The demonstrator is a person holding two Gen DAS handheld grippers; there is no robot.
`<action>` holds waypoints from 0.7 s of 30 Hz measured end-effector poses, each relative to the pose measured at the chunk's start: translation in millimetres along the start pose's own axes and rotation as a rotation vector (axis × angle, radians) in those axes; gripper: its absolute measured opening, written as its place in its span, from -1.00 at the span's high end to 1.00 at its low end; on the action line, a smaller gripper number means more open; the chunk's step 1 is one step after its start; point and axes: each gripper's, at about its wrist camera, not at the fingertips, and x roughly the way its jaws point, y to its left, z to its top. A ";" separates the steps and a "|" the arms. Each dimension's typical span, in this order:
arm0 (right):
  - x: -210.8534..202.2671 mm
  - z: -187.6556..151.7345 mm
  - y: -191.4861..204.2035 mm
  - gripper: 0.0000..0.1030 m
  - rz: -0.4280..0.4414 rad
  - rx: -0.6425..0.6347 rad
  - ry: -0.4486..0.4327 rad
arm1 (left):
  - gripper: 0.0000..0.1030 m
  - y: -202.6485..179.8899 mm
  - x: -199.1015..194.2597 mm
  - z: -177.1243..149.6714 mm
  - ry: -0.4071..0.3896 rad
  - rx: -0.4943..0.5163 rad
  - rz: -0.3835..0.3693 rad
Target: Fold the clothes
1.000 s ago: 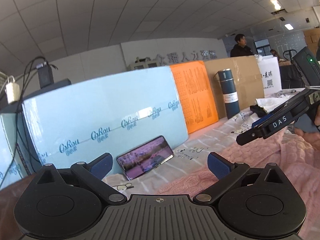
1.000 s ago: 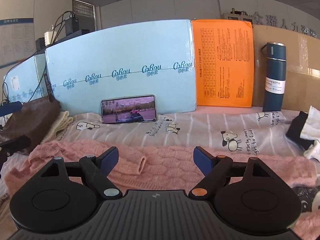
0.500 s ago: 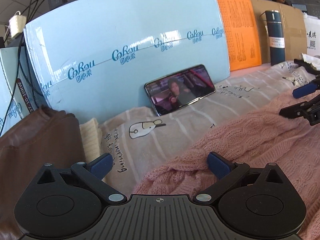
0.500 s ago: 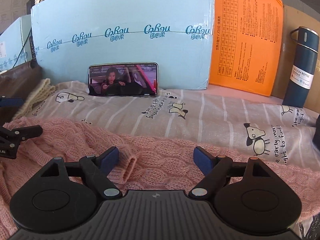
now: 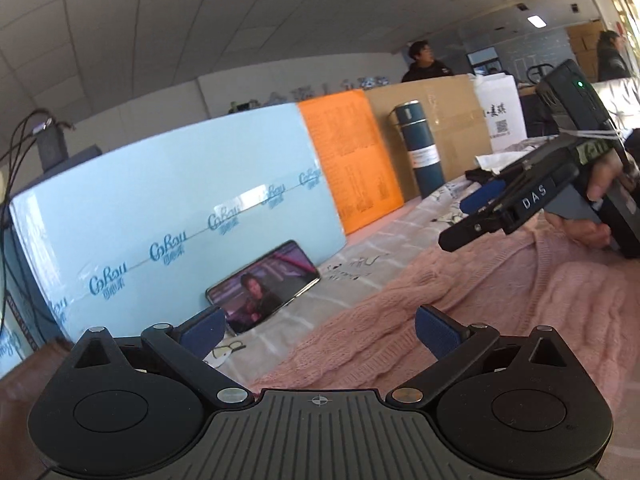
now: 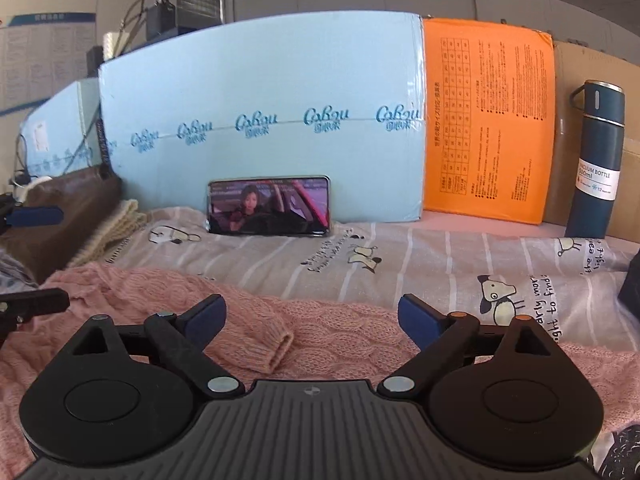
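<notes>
A pink cable-knit sweater (image 6: 328,332) lies spread on a striped sheet with cartoon dogs (image 6: 440,264). One sleeve cuff (image 6: 280,346) lies on top of it, between my right gripper's fingers. My right gripper (image 6: 312,316) is open and empty, just above the sweater. My left gripper (image 5: 320,330) is open and empty over the sweater's left edge (image 5: 400,320). The right gripper (image 5: 476,218) also shows in the left wrist view, held in a hand above the sweater. The left gripper's fingertips (image 6: 36,216) show at the left edge of the right wrist view.
A phone (image 6: 269,206) playing video leans on a light blue board (image 6: 260,120). An orange board (image 6: 488,120), a cardboard box and a blue vacuum bottle (image 6: 596,164) stand at the back. Brown and cream folded clothes (image 6: 72,220) lie at left. Dark clothes (image 6: 630,280) lie at right.
The left gripper tilted down toward the sheet, then swung back up and right. The right gripper dipped closer to the sweater, then drew back a little. Both stayed open.
</notes>
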 end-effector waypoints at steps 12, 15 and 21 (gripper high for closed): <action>-70.4 -31.2 -2.3 -1.00 -0.029 -0.128 -0.096 | -0.99 -38.2 -37.0 -11.0 0.042 0.167 -0.101; -85.6 -40.3 1.7 -1.00 -0.033 -0.187 -0.093 | -0.99 -42.7 -43.9 -15.0 0.071 0.191 -0.136; -121.5 -61.6 4.9 -1.00 -0.059 -0.294 -0.026 | -0.99 -42.4 -66.1 -24.5 0.117 0.231 -0.179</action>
